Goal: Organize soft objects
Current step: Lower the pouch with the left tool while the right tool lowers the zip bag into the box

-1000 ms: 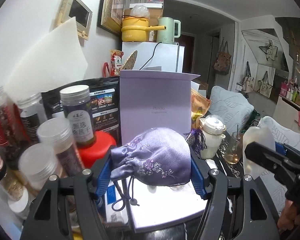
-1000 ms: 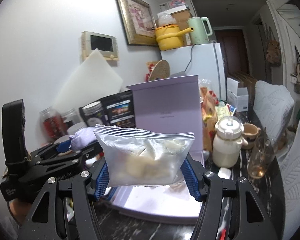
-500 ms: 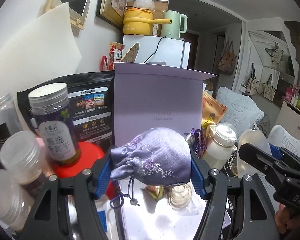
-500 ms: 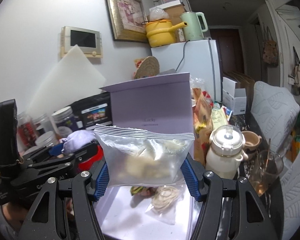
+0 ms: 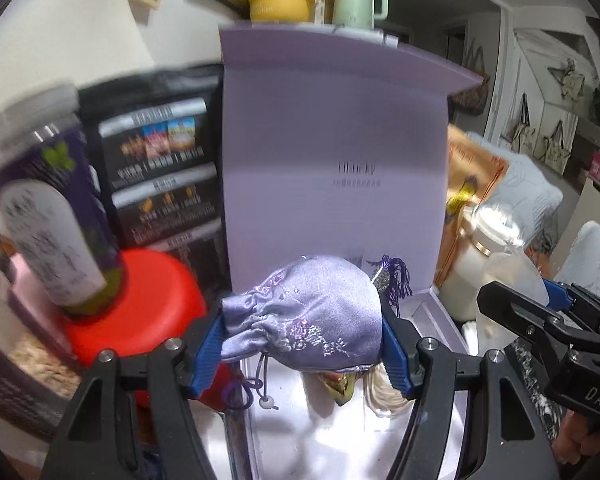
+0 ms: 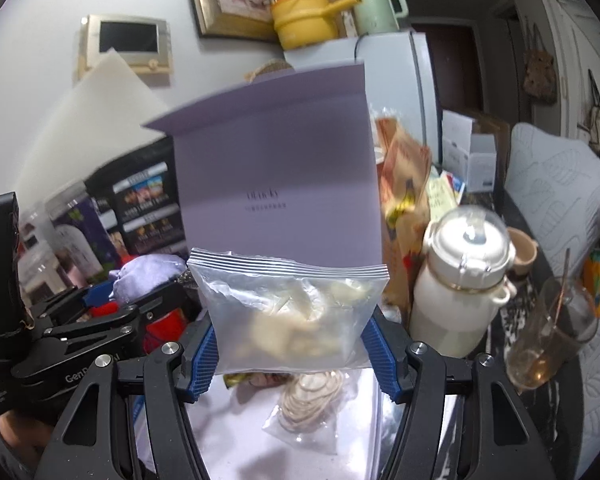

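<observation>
The left gripper (image 5: pixel 302 334) clamps a lilac embroidered satin drawstring pouch (image 5: pixel 304 320) by its sides, and the right gripper (image 6: pixel 292 346) pinches a clear zip-lock plastic bag of pale contents (image 6: pixel 290 316), both hanging above the open lilac cardboard box (image 6: pixel 276 176), probably for dropping in beside the small bagged items (image 6: pixel 312 404) lying there.

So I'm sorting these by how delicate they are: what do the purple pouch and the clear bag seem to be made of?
The purple pouch looks like satin-type fabric: it has a soft sheen, gathered folds at the drawstring neck and embroidered flowers. The clear bag looks like thin glossy plastic film: you can see through it to pale contents, it crinkles, and it has a ribbed zip strip on top. Exact fibres can't be told.
</observation>
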`<state>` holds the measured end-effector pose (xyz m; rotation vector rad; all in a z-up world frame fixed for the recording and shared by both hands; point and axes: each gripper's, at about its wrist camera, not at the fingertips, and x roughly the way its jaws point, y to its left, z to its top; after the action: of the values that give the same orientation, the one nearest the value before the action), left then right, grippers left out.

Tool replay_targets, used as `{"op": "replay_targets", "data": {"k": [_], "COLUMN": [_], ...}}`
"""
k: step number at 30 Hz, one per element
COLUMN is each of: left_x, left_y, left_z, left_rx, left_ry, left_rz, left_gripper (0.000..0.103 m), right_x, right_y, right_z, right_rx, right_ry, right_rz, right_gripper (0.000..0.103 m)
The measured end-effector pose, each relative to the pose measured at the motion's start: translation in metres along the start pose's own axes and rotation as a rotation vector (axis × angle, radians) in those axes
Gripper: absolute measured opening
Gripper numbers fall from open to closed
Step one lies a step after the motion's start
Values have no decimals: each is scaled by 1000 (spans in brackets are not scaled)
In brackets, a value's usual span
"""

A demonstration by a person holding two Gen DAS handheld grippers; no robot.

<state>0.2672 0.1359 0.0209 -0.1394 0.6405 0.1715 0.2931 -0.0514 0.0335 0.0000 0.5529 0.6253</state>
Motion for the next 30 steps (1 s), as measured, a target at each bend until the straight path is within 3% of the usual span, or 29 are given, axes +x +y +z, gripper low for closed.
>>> {"op": "replay_targets", "data": {"k": [5,9,26,30], "left_x": [24,26,73,77], "left_y": [-11,-22,-26,-26], "left_z": [-10,-14,-33,-33], "left_rx": [31,76,62,59], "left_ry": [91,83,218,214], "left_rz": [-25,18,64,59], "left_gripper": [67,66,68,69], "right_x": [25,39,66,73], "right_y": [-5,-12,-28,-31], "right_z": [-8,-13,-31,-36], "right_rx": [-13,0,-14,-7], "right_ry": [65,112,247,270], "right_rz": [-29,-35,-50,-50], "right_gripper": [64,64,64,65]}}
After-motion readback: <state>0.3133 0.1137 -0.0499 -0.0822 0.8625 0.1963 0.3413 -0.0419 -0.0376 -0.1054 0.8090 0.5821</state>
